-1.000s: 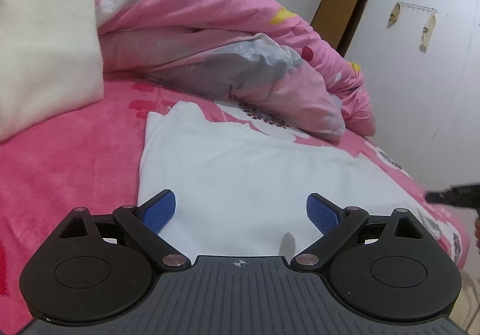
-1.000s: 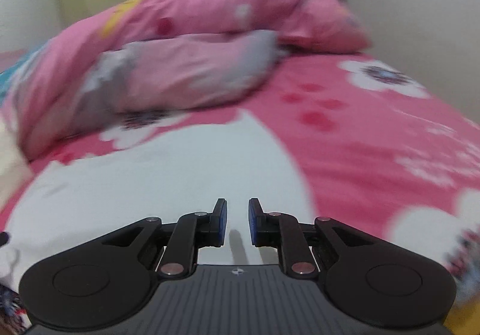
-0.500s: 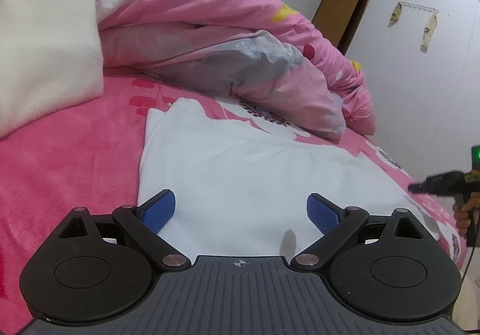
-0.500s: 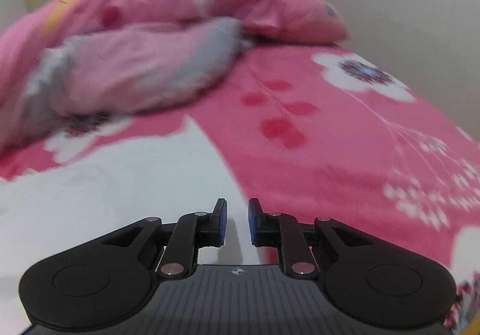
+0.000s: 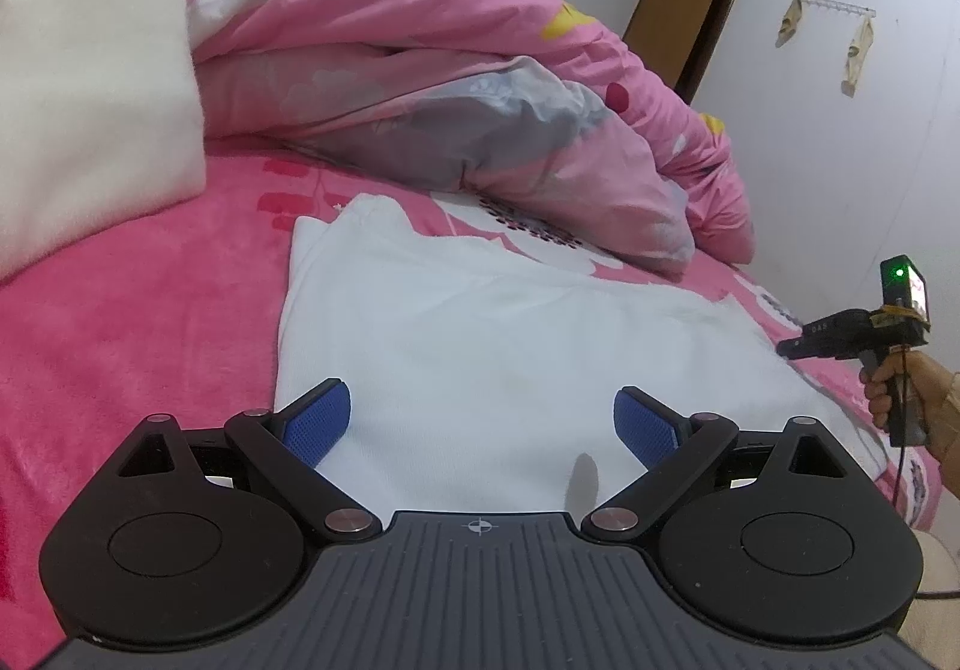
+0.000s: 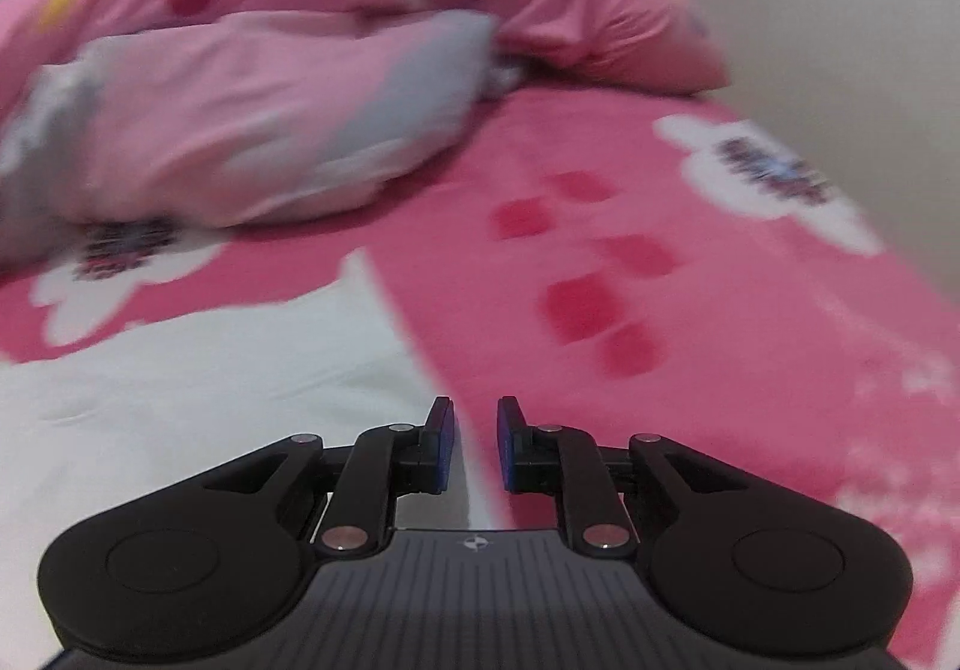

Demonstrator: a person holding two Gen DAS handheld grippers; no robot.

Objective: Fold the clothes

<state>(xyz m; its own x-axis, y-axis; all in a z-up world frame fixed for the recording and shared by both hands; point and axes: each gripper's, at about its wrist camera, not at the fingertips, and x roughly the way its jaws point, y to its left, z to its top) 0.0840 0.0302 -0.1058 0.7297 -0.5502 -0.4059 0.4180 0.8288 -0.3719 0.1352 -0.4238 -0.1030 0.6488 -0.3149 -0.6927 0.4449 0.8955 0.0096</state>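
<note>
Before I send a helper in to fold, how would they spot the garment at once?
Start at the bed's pink blanket with the bunched pink quilt along its far side. In front of that quilt lies the white garment, spread flat. It is the only plain white, flat cloth there.

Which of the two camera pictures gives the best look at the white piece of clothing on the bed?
The left wrist view. There the white garment lies flat across the pink bedsheet, sharp, with its left and far edges clear. The right wrist view is blurred and shows only its right edge, cut off at the left of the picture.
</note>
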